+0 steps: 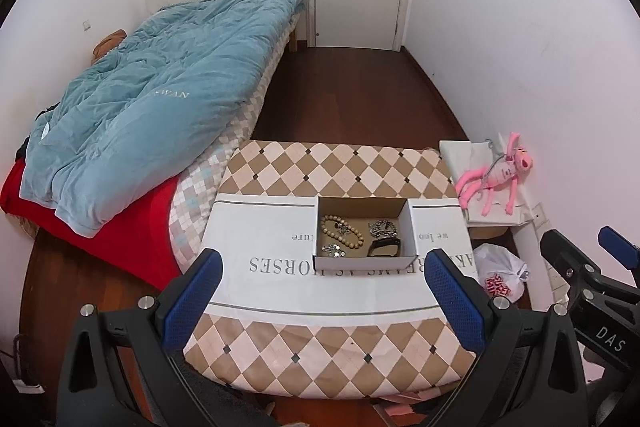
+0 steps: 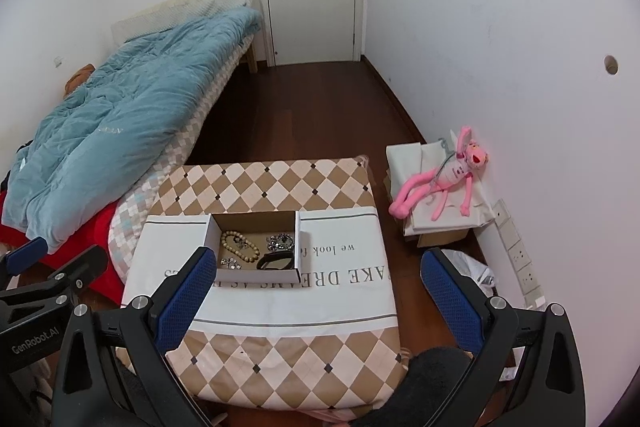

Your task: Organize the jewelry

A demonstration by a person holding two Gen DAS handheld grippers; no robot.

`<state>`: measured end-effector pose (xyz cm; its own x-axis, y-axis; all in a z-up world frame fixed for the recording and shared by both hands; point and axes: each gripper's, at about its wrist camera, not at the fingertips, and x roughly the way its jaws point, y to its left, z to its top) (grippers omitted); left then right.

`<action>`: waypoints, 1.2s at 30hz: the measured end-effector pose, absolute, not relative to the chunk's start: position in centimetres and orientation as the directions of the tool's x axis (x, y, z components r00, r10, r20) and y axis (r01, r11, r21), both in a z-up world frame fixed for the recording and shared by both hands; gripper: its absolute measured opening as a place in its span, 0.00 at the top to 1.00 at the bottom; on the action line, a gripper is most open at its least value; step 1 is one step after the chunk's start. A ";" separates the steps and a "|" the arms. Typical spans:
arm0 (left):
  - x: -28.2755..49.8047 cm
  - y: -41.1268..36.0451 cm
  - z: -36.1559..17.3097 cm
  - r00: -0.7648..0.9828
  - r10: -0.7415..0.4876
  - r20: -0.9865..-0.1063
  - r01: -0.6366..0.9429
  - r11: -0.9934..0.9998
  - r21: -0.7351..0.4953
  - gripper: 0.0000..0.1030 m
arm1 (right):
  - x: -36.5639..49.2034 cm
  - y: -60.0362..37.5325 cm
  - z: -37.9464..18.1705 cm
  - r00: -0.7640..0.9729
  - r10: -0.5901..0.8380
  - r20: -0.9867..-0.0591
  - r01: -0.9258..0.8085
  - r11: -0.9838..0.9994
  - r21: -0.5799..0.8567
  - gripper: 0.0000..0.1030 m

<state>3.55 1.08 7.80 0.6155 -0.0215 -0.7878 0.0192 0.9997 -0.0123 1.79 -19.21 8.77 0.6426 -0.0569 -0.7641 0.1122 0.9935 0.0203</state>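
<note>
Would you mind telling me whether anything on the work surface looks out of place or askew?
Nothing is spilled or damaged. The jewelry sits loosely heaped in the open cardboard box: a bead bracelet, silver pieces and a black bangle lie close together, unsorted. Both the left claw and the right claw hang open, holding nothing.

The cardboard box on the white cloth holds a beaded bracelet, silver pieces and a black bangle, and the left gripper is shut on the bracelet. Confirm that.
Not quite. The left gripper is open and holds nothing; the left wrist view shows its jaws spread wide, short of the cardboard box. The beaded bracelet lies inside the box with the silver pieces and the black bangle, on the white cloth.
</note>
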 end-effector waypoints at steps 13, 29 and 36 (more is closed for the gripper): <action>8.6 1.4 2.8 0.509 -0.004 -0.861 0.003 1.000 -0.003 0.00 | 7.7 -19.3 4.3 0.551 -0.067 -0.832 0.113 0.994 -0.005 0.00; 10.3 2.2 -0.4 0.450 0.025 -0.893 -0.009 1.000 0.023 0.00 | 10.2 -18.4 -0.3 0.453 -0.049 -0.890 0.071 0.997 -0.019 0.00; 10.3 2.1 -0.6 0.452 0.027 -0.892 -0.008 1.000 0.026 0.00 | 10.4 -18.2 -0.8 0.441 -0.044 -0.896 0.067 0.998 -0.016 0.00</action>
<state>10.32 2.12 -0.57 0.4519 0.0269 -0.8917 -0.0084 0.9996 0.0258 10.38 -18.23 -0.81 0.4411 -0.0443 -0.8964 0.0668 0.9976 -0.0164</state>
